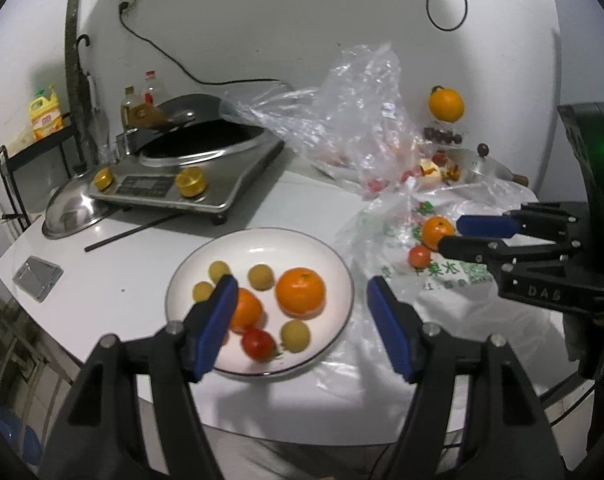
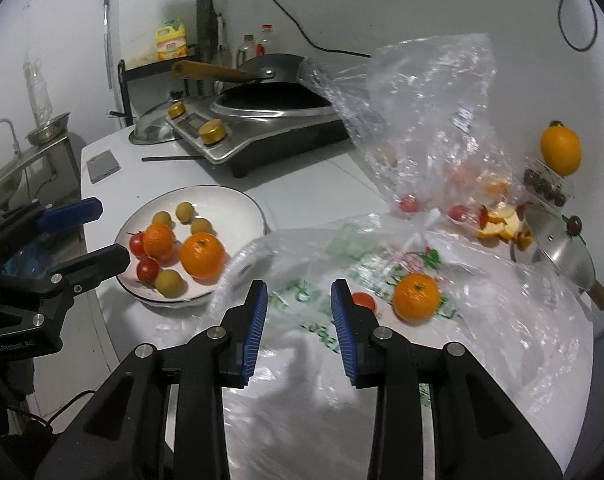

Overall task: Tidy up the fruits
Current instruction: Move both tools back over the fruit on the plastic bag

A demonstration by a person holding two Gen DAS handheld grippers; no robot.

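A white plate holds two oranges, small yellow fruits and a red tomato; it also shows in the right wrist view. My left gripper is open and empty just above the plate's near side. On the printed plastic bag lie an orange and a tomato. My right gripper is open and empty above the bag, left of them; in the left wrist view it sits by that orange.
An induction cooker with a wok stands at the back left, a pot lid beside it. A crumpled clear bag holds tomatoes. Peel scraps, a steel lid and an orange on a stand are at the right.
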